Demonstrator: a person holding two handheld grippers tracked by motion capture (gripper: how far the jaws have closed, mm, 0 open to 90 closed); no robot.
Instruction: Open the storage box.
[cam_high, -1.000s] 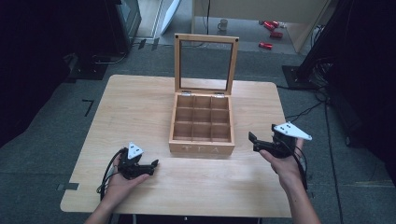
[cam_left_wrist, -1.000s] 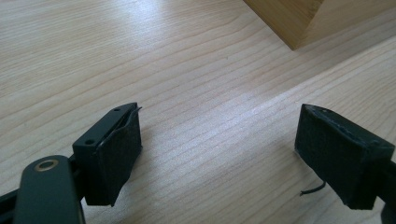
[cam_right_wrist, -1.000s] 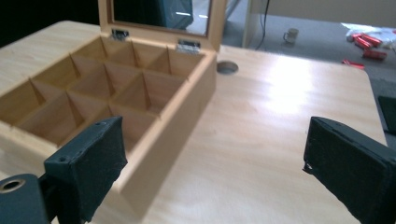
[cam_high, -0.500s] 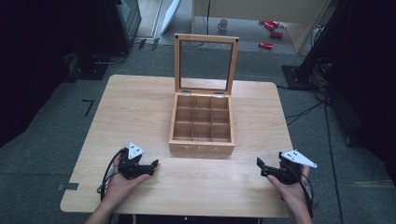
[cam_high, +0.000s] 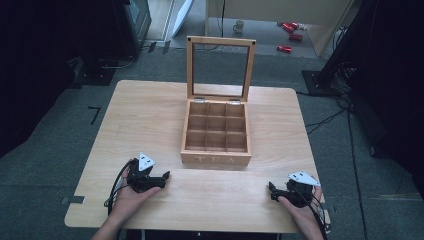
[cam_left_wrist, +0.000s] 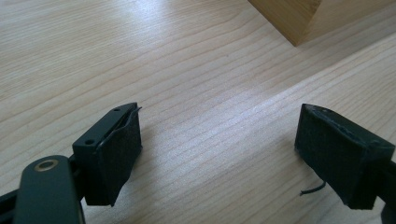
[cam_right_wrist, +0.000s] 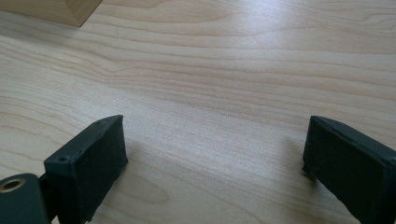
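A wooden box (cam_high: 217, 132) is being left mid-table, lid (cam_high: 220, 67) upright: probably rigid, light; best gripped by its walls. Left gripper (cam_high: 162, 177) and right gripper (cam_high: 272, 192) are being held spread, empty.

**Lettering on the box front**

The wooden box (cam_high: 216, 131) on the table (cam_high: 150, 115) carries pale capital letters across its front panel, seen from the high view; they appear to spell "TEA", widely spaced, though the middle letter is faint; no other text, label, brand or number is legible on the box's lid, on the table or in either gripper view.
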